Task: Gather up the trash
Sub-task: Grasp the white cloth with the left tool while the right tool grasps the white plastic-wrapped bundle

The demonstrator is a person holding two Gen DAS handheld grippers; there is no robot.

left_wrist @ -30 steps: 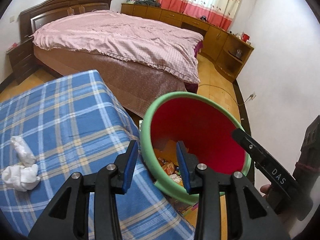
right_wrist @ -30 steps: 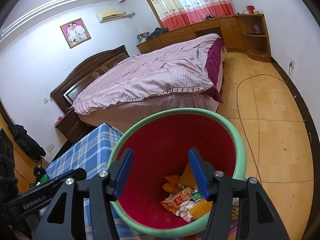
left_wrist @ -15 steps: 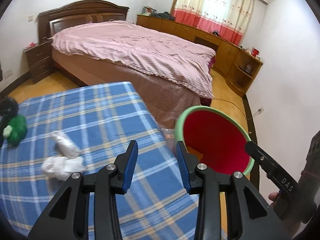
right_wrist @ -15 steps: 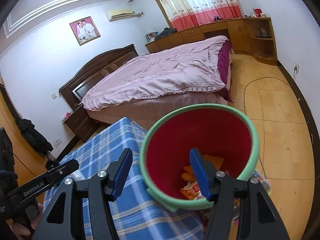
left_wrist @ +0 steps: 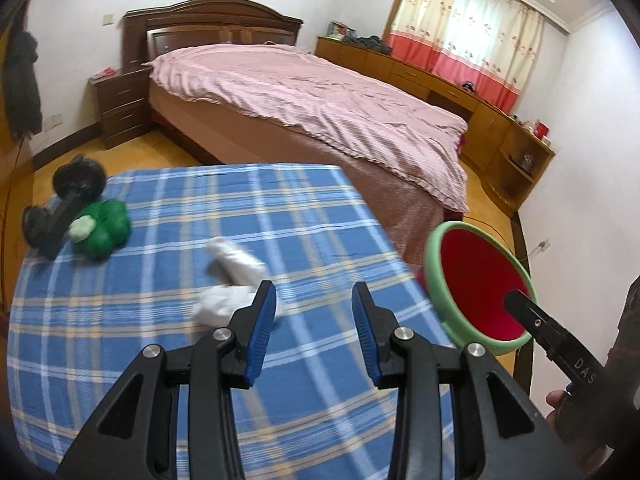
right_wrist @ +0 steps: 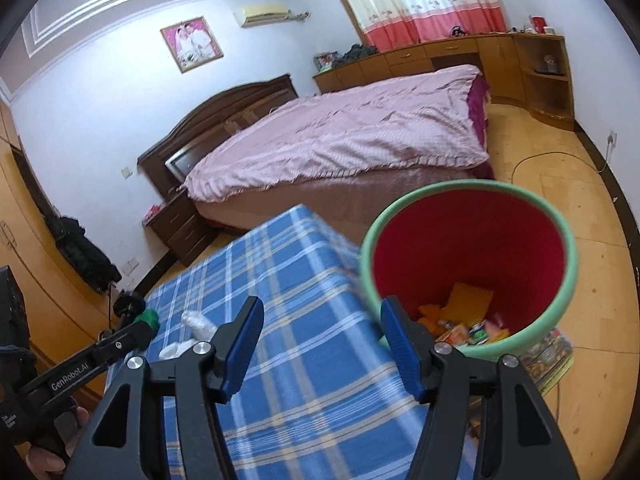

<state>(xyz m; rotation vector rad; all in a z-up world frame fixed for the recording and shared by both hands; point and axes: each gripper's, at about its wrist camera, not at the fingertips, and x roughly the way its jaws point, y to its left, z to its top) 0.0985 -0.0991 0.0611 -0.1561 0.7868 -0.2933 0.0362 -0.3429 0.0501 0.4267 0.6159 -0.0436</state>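
Two crumpled white tissues lie on the blue plaid table. My left gripper hovers just right of the nearer tissue, open, with nothing between its blue pads. The red bin with a green rim stands off the table's right edge. In the right wrist view my right gripper is open and empty over the table's corner. The bin is just to its right, with wrappers at the bottom. The tissues show small at the left.
A green lump and a black stand sit at the table's far left. A pink-covered bed lies beyond the table, cabinets line the far wall. Magazines lie on the floor by the bin.
Both views have swung left, away from the bin and over the table. The tissues came toward the middle of the left view, the bin slid to the right. Both jaws stayed apart.
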